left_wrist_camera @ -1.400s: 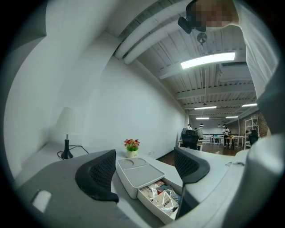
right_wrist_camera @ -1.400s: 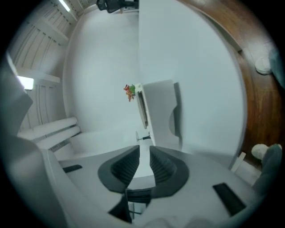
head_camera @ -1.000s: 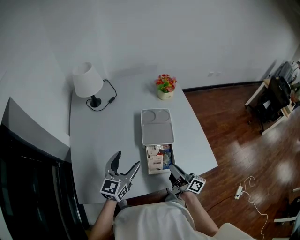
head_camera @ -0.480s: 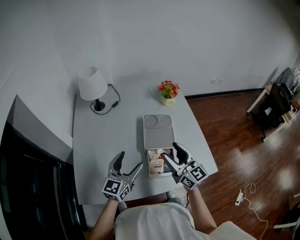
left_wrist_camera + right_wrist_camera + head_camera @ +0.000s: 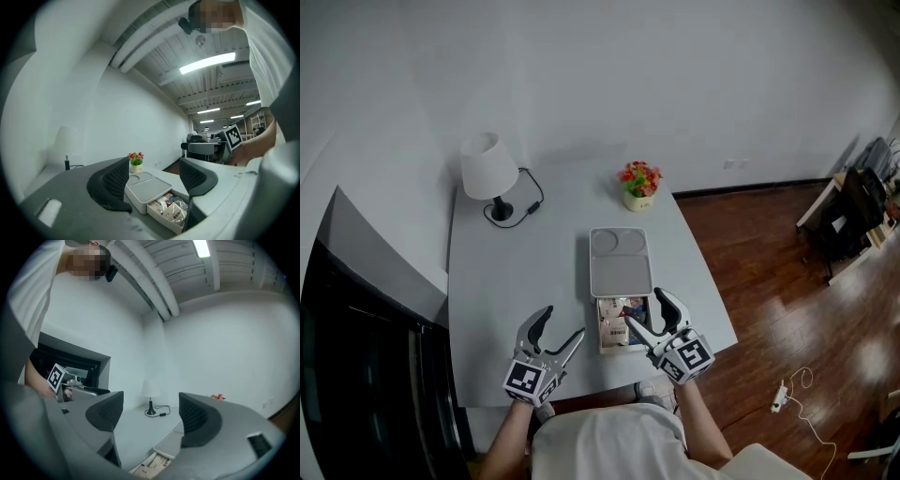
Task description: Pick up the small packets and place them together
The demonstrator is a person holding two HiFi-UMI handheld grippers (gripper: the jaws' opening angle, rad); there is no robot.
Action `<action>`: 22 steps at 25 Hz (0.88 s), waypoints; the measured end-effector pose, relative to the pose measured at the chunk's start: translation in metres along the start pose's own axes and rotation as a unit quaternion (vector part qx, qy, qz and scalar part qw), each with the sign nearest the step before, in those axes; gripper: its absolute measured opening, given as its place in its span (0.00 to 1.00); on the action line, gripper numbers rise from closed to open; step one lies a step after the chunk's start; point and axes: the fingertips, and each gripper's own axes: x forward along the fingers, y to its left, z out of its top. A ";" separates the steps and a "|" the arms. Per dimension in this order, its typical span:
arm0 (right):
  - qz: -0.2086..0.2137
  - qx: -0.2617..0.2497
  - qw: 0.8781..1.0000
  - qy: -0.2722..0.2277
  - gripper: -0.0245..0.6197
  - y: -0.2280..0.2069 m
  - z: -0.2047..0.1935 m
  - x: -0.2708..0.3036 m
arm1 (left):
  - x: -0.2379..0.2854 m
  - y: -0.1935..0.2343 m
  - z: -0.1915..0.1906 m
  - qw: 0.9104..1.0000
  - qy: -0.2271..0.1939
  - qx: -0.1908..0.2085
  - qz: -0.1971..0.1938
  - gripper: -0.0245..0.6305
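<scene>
Several small packets (image 5: 621, 324) lie in the pulled-out drawer of a white box (image 5: 620, 263) near the table's front edge. In the left gripper view the packets (image 5: 171, 209) show in the drawer under the box lid (image 5: 149, 186). My right gripper (image 5: 647, 313) hovers just right of the drawer. It is open with nothing between its jaws, which have just been opening. My left gripper (image 5: 562, 324) hangs over the table left of the drawer. It is open and empty, and its jaws have just closed a little. The right gripper view shows the packets (image 5: 149, 468) low down.
A white lamp (image 5: 490, 168) with a black cable stands at the table's back left. A small flower pot (image 5: 638, 181) sits at the back, behind the box. The grey table (image 5: 516, 281) ends close to my body, with wooden floor (image 5: 769, 309) to the right.
My right gripper has risen from below the table's front edge to beside the drawer, rolled over, and gone from shut to open. The left gripper has hardly moved.
</scene>
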 end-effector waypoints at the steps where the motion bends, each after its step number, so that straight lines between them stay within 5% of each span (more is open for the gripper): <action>1: -0.001 0.002 1.000 0.009 0.63 -0.001 -0.006 -0.004 | 0.001 -0.003 -0.003 1.000 0.006 0.004 -0.006 0.56; 8: 0.002 0.025 0.999 0.037 0.62 -0.002 -0.030 -0.031 | 0.018 -0.010 -0.053 0.996 0.084 -0.004 -0.040 0.56; 16: -0.014 0.038 0.998 0.056 0.57 -0.014 -0.046 -0.065 | 0.047 -0.034 -0.111 0.976 0.185 0.031 -0.112 0.56; 19: -0.027 0.041 0.997 0.060 0.57 -0.021 -0.050 -0.075 | 0.059 -0.042 -0.132 0.961 0.229 0.050 -0.145 0.56; 22: -0.035 0.049 0.996 0.061 0.57 -0.027 -0.053 -0.083 | 0.073 -0.048 -0.161 0.932 0.301 0.083 -0.183 0.52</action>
